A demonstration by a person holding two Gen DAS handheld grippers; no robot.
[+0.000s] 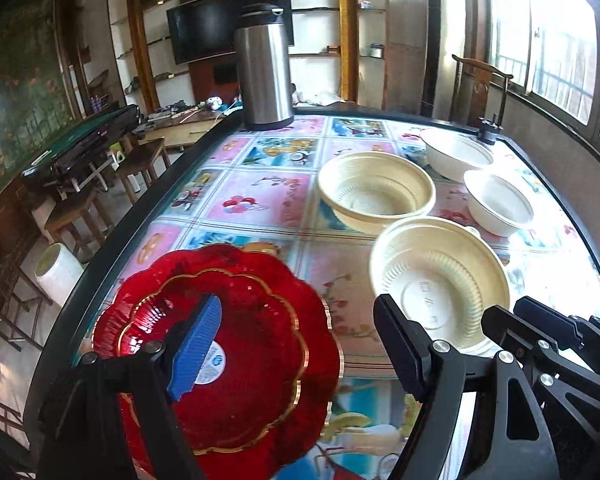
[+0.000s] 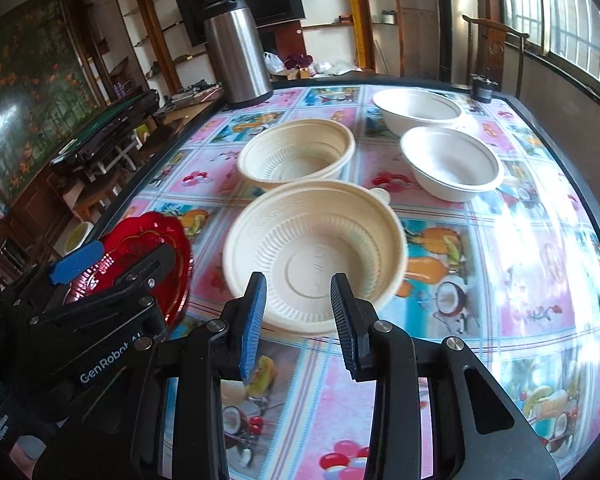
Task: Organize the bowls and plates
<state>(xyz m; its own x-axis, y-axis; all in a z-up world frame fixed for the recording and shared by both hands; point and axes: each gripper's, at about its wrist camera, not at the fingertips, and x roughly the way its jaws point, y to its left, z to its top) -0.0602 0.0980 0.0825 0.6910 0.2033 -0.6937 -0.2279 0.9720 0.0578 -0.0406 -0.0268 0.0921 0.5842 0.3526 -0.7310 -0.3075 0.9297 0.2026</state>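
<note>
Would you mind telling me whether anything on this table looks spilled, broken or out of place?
Nothing stands out. The red plate lies flat near the table edge, and the two ribbed cream bowls and two white bowls all sit upright, empty and apart. The steel thermos stands upright at the far edge.

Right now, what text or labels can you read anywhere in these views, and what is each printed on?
"GenRobot AI": white lettering on the black body of the left gripper.
Round white-and-blue sticker at the red scalloped glass plate centre: too blurred to read.
Embossed marks inside the near cream ribbed plastic bowl: unreadable.
</note>
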